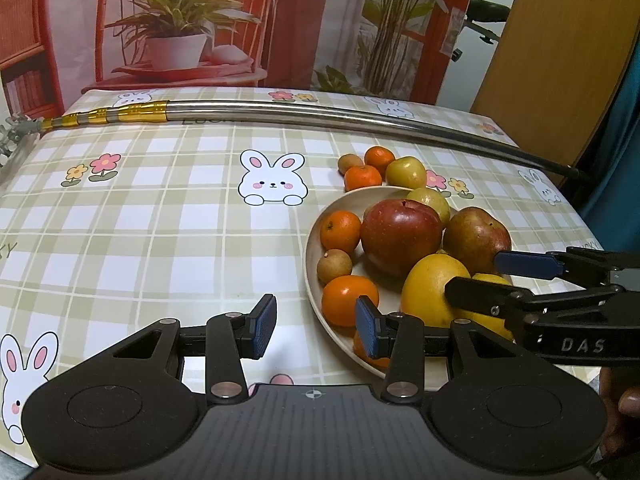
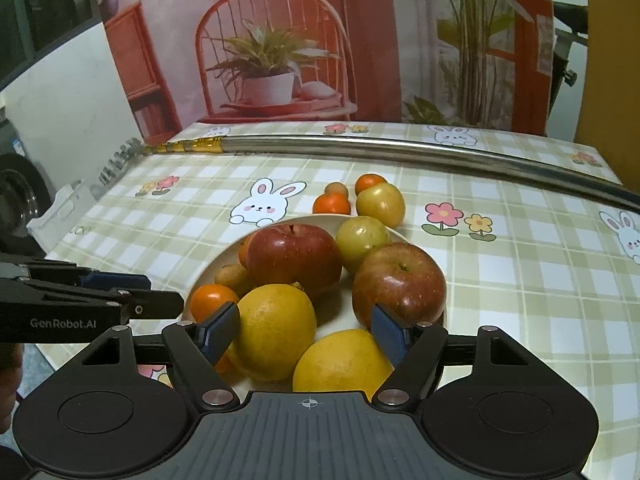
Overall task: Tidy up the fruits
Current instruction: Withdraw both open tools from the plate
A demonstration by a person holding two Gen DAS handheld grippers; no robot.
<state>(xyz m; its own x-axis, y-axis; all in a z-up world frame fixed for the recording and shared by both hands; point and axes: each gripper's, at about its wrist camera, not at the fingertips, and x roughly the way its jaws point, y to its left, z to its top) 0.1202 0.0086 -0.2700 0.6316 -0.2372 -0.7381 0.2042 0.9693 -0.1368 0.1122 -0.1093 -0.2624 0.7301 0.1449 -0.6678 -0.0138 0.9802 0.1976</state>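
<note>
Sitting on tabletop: plate piled with fruit
Left tongs: wide, holding nothing, by plate's edge
Right tongs: wide, over yellow fruit
Loose fruit: behind plate

Metal pole along the table's far edge: right end cut off by the frame in the right wrist view. Plate: near rim hidden under the right gripper. One orange mostly hidden behind a finger of the left gripper. Second yellow fruit largely covered by the other gripper's fingers in the left wrist view. Small brown fruit at the far group: kind too small to tell.
</note>
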